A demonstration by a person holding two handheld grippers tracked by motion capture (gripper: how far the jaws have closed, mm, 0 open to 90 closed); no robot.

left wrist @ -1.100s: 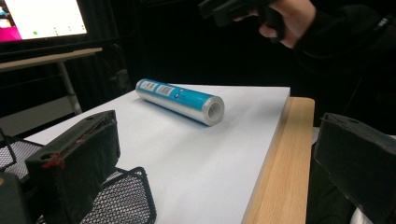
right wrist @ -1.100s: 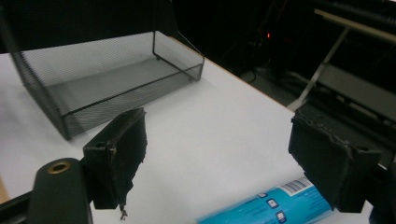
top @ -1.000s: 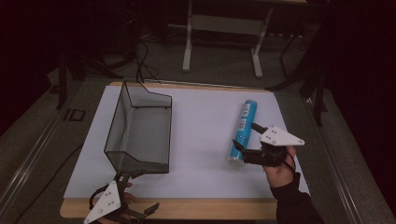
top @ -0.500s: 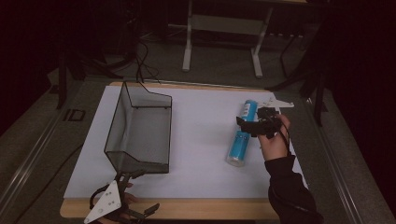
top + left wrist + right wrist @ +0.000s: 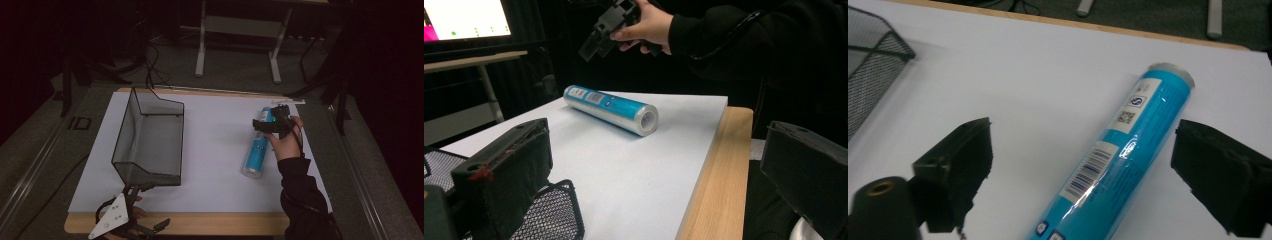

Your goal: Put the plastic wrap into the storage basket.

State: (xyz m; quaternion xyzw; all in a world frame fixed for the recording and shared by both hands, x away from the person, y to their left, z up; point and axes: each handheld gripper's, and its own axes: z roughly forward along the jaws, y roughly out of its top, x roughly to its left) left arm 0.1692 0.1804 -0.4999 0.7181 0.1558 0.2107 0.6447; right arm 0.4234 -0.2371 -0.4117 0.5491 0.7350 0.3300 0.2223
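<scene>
- High view: blue roll (image 5: 257,150) lies flat on the white sheet (image 5: 215,140) of the counter (image 5: 200,224), right half, long axis running away from the person, well apart from the black mesh basket (image 5: 150,140) on the left half.
- Basket holds nothing that I can see; its open top faces up.
- Judgement on progress: the work looks like moving the roll toward the basket. Nothing of that is done yet; the roll is not lifted and not gripped. Left to do: close on it, lift, carry across, set down.
- Right gripper (image 5: 267,126) hovers above the far end of the roll, held in the person's hand (image 5: 286,142).
- Right gripper view: jaws stand wide apart, having just closed in a little from a wider opening, with nothing pressed between the pads. The roll (image 5: 1118,155) passes diagonally through the gap, nearer the right-hand jaw than the left-hand one, touching neither; it lies below them on the sheet.
- Left gripper view: the roll (image 5: 611,107) lies well ahead, beyond the tips, crosswise on the sheet; the right gripper (image 5: 606,27) hangs above its far end.
- Left gripper (image 5: 125,222) sits at the near counter edge by the basket's near corner, jaws apart and empty.
- Mesh of the basket (image 5: 549,215) shows just below the left jaws; contact cannot be told.
</scene>
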